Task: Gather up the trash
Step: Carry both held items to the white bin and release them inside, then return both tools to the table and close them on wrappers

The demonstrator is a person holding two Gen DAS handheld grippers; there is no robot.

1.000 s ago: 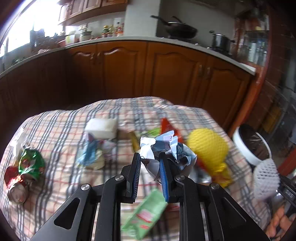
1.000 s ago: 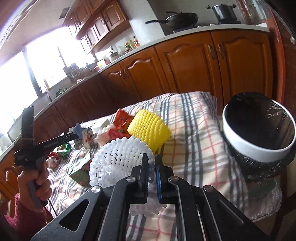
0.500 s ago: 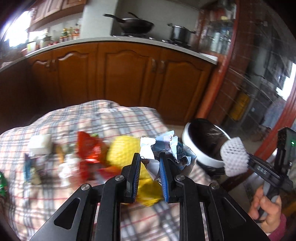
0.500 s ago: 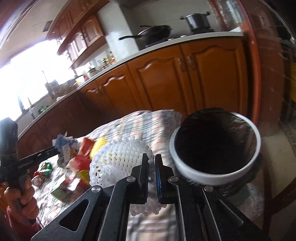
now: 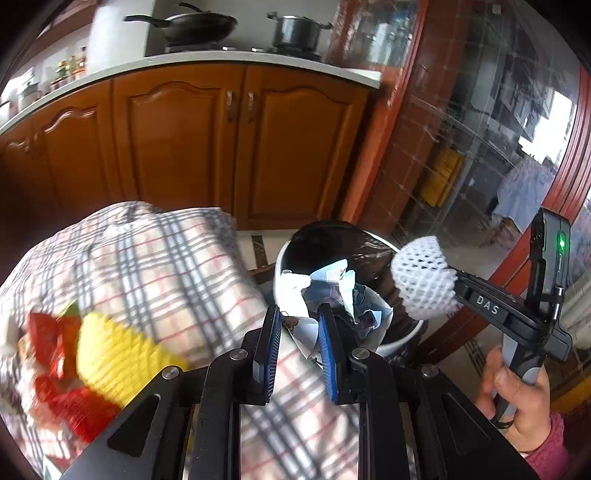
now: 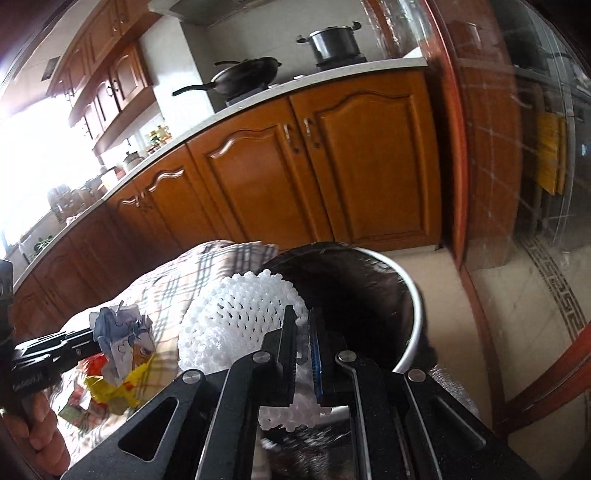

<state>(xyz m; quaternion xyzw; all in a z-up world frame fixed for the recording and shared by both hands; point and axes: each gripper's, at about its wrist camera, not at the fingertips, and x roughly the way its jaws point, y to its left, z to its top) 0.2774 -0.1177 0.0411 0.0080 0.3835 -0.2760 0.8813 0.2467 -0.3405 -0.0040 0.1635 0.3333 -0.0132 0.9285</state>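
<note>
A: What does the left gripper (image 5: pixel 300 319) hold?
B: Its fingers pinch a crumpled wad of paper (image 5: pixel 334 291), white and blue, which hangs in front of the trash bin (image 5: pixel 399 341). That bin is white-rimmed with a black liner and stands on the floor just beside the table.
A: And the right gripper (image 6: pixel 303 325)?
B: Its fingers are pressed nearly together on a white foam fruit net (image 6: pixel 236 321), at the near edge of the bin's mouth (image 6: pixel 415 306). In the left view the same net (image 5: pixel 423 282) shows over the bin's far side, with the person's hand (image 5: pixel 517 391) on the handle.
A: What else lies around?
B: On the checked tablecloth (image 5: pixel 177 266) a yellow foam net (image 5: pixel 114 354) and red wrappers (image 5: pixel 55 354) are left, blurred. Behind are wooden cabinets (image 5: pixel 236 136), a wok (image 5: pixel 199 26) and a pot (image 5: pixel 297 33) on the counter, and a glass door (image 5: pixel 491 147) at the right.
A: Anything blocking the bin?
B: In the right view the white net covers part of the opening; in the left view the paper does.
</note>
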